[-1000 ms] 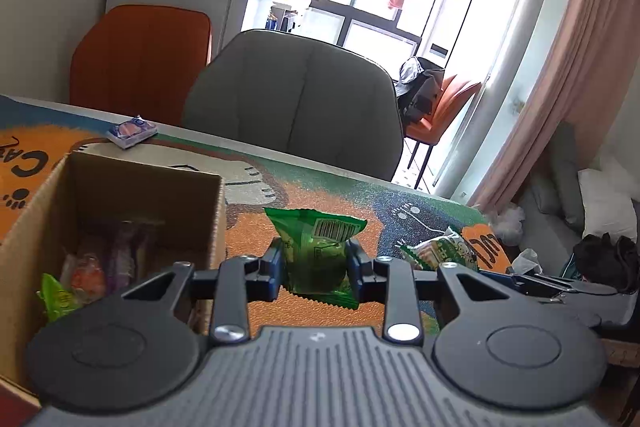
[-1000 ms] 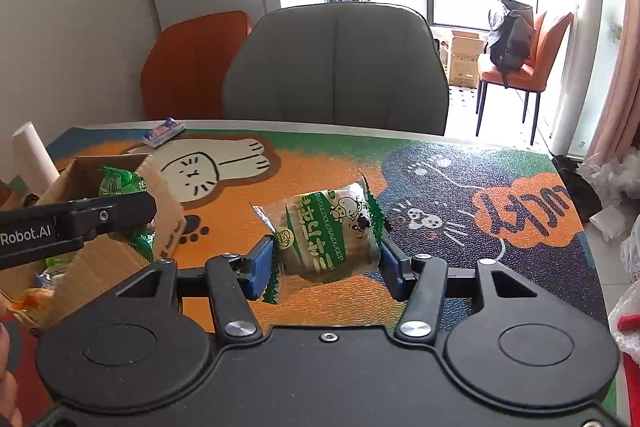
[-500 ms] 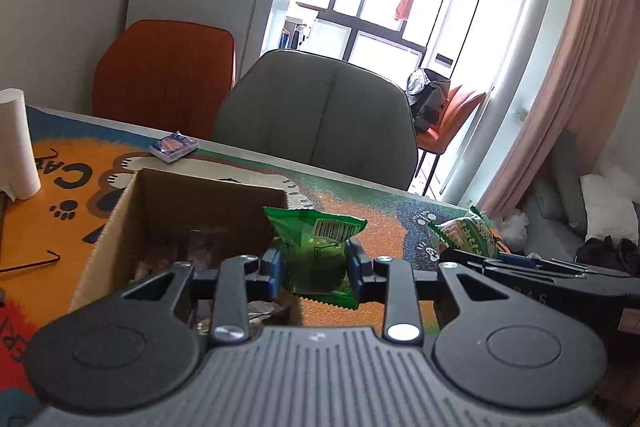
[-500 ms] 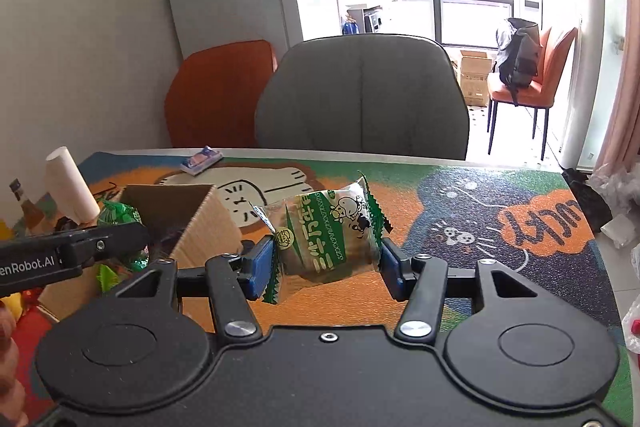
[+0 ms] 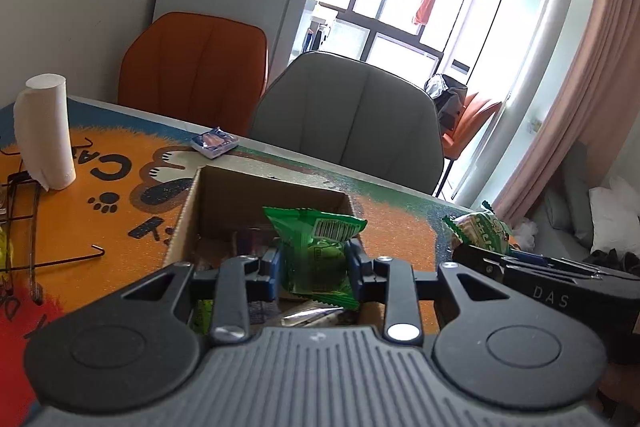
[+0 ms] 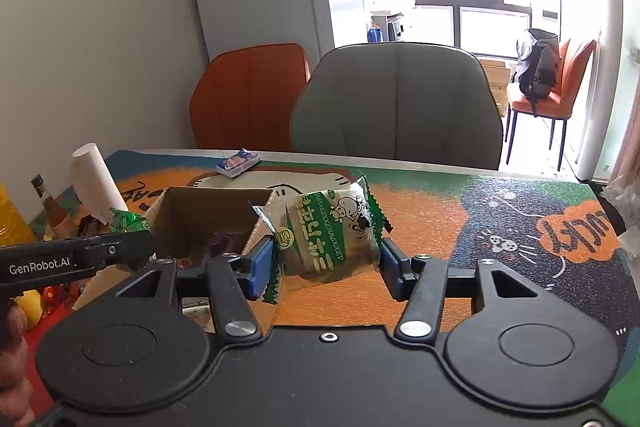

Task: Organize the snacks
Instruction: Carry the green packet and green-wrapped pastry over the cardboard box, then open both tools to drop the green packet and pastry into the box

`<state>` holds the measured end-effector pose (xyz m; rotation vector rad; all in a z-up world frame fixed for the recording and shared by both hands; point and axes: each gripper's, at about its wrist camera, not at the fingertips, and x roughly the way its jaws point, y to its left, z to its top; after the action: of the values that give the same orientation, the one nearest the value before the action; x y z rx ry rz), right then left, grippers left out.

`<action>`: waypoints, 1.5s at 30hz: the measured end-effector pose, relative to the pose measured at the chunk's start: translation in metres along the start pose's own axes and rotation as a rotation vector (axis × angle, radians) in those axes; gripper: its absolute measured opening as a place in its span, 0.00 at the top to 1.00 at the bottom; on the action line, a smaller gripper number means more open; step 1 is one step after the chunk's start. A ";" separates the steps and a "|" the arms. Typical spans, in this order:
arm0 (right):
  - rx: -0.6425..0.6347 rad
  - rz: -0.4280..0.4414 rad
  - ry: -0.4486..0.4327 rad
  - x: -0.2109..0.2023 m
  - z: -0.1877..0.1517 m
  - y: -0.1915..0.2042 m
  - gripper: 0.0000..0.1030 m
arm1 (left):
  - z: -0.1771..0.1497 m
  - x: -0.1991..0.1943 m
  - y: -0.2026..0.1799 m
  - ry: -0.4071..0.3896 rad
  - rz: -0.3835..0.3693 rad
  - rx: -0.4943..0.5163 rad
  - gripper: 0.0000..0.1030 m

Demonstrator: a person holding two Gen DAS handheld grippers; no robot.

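Nearest the left wrist camera, the left gripper point(image 5: 315, 263) pinches a green packet point(image 5: 316, 251) between its blue pads, holding it upright in the air, seemingly over the open box point(image 5: 188, 211). In the right wrist view, the right gripper point(image 6: 326, 261) clamps a wider white-and-green packet point(image 6: 328, 235) in the same way, lifted off the table point(image 6: 520, 203) just to the right of the box. Inside the box several wrapped snacks already lie on the bottom, so part of the sorting looks done. Two packets remain to be dropped in, the green one probably first, since it sits closer to the opening. Farther back on the table a small blue pack point(image 5: 213, 142) lies by itself near the far edge; it may also need collecting. A paper roll point(image 5: 44, 131) stands to the left, and two chairs wait beyond the table.
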<state>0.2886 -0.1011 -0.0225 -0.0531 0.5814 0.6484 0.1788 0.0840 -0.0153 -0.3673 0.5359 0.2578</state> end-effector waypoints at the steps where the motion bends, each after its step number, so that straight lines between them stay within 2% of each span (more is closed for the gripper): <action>1: -0.003 0.003 -0.001 0.001 0.000 0.004 0.49 | 0.001 0.000 0.003 0.001 0.001 -0.001 0.69; 9: -0.012 0.030 0.013 0.014 0.001 0.032 0.49 | 0.005 0.009 0.029 0.027 0.015 -0.021 0.69; 13: -0.019 0.040 0.020 0.021 0.004 0.040 0.49 | 0.005 0.015 0.035 0.050 -0.005 -0.034 0.68; 18: -0.029 0.064 0.028 0.029 0.009 0.048 0.49 | 0.009 0.015 0.046 0.036 0.010 -0.072 0.62; 24: -0.022 0.107 0.032 0.042 0.017 0.061 0.48 | 0.013 0.010 0.060 0.030 0.039 -0.085 0.51; 26: -0.008 0.143 0.027 0.045 0.020 0.065 0.41 | 0.014 0.009 0.065 0.025 0.057 -0.090 0.43; 28: 0.000 0.161 0.013 0.045 0.022 0.067 0.25 | 0.014 0.008 0.071 0.023 0.074 -0.100 0.38; 29: 0.000 0.150 0.005 0.044 0.023 0.068 0.23 | 0.014 0.008 0.073 0.024 0.079 -0.104 0.33; 32: 0.004 0.133 0.008 0.042 0.025 0.066 0.21 | 0.015 0.006 0.076 0.026 0.089 -0.106 0.22; 34: 0.017 0.120 0.015 0.039 0.024 0.061 0.18 | 0.015 0.005 0.076 0.031 0.087 -0.104 0.19; 45: 0.060 0.051 0.016 0.014 0.017 0.033 0.03 | 0.012 -0.001 0.056 0.044 0.092 -0.054 0.10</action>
<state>0.2861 -0.0631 -0.0112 0.0124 0.6191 0.6806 0.1651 0.1389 -0.0208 -0.4019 0.5906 0.3537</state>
